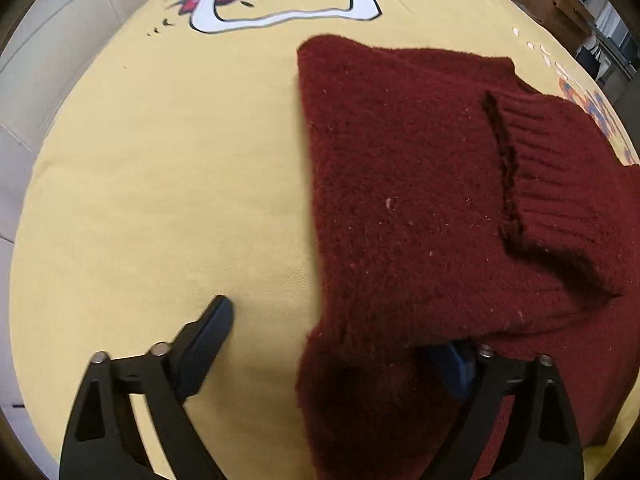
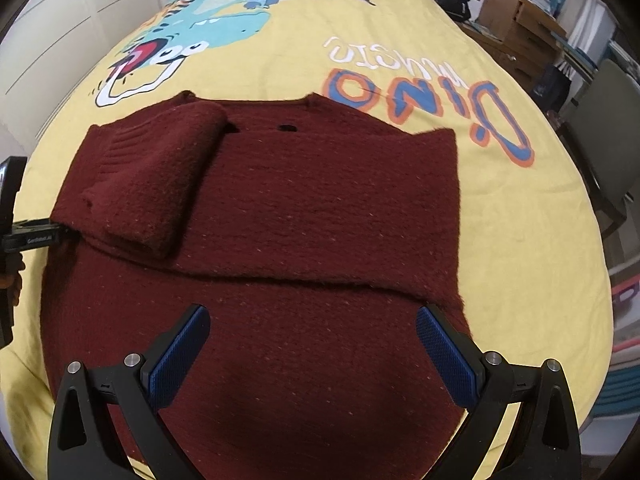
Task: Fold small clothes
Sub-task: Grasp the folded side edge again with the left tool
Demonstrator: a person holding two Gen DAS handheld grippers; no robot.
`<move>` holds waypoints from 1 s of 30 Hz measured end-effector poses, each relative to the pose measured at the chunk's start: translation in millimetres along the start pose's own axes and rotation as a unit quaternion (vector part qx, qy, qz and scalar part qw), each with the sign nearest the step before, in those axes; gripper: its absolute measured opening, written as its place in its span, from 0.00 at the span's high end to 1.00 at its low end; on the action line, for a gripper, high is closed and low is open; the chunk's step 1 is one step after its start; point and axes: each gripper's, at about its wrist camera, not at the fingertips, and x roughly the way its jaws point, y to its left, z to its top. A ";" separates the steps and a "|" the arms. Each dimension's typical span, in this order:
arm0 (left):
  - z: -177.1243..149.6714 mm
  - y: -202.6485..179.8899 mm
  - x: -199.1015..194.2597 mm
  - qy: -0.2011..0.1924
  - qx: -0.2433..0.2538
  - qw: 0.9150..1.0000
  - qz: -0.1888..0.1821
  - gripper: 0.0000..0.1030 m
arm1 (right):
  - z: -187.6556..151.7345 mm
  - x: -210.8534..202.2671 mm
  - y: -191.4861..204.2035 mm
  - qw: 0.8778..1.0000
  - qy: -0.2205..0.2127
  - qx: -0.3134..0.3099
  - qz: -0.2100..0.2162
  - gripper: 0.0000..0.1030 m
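The maroon sweater (image 2: 280, 216) lies flat on the bed (image 2: 500, 240), one sleeve folded in. Left gripper (image 1: 340, 344) straddles its edge, unclamped; right gripper (image 2: 312, 344) hovers wide. Pinch the edge fully before lifting.

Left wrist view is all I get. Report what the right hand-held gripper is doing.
Observer: The right hand-held gripper is open above the sweater's lower half, with nothing between its jaws.
Operator: Describe the sweater's far side.
Observer: In the right wrist view its right edge runs straight, and no sleeve sticks out there.
Operator: Say where my gripper sits.
Observer: The left hand-held gripper is at the sweater's left edge, just below the folded sleeve.
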 end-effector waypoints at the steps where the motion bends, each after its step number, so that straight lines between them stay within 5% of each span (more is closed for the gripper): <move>1: 0.6 -0.4 -0.2 -0.002 0.000 1.000 -0.007 0.31 | 1.5 -0.1 3.2 1.000 -0.001 -0.003 0.001 0.00; 4: 2.2 -2.8 -4.6 -0.011 0.016 1.000 -0.025 0.57 | 9.7 -1.0 17.1 1.000 -0.005 -0.017 0.005 0.00; 9: 1.8 -11.2 -12.7 -0.015 0.038 0.998 -0.039 0.84 | 33.8 -6.2 57.6 0.998 -0.019 -0.057 0.027 0.00; 16: -4.5 -5.8 -13.0 0.009 0.001 0.997 -0.077 0.86 | 71.4 2.5 145.1 0.984 -0.016 -0.166 0.055 0.00; 25: -4.1 -20.3 -9.8 0.011 0.013 0.998 -0.061 0.86 | 92.0 78.1 219.3 0.967 0.056 -0.242 0.053 0.06; 28: -0.2 -6.9 -4.3 0.011 0.015 0.998 -0.060 0.86 | 93.2 94.8 221.0 0.966 0.065 -0.248 0.035 0.21; 30: -1.5 -2.5 0.7 0.011 0.014 0.998 -0.062 0.86 | 94.7 97.2 215.4 0.967 0.065 -0.245 0.034 0.51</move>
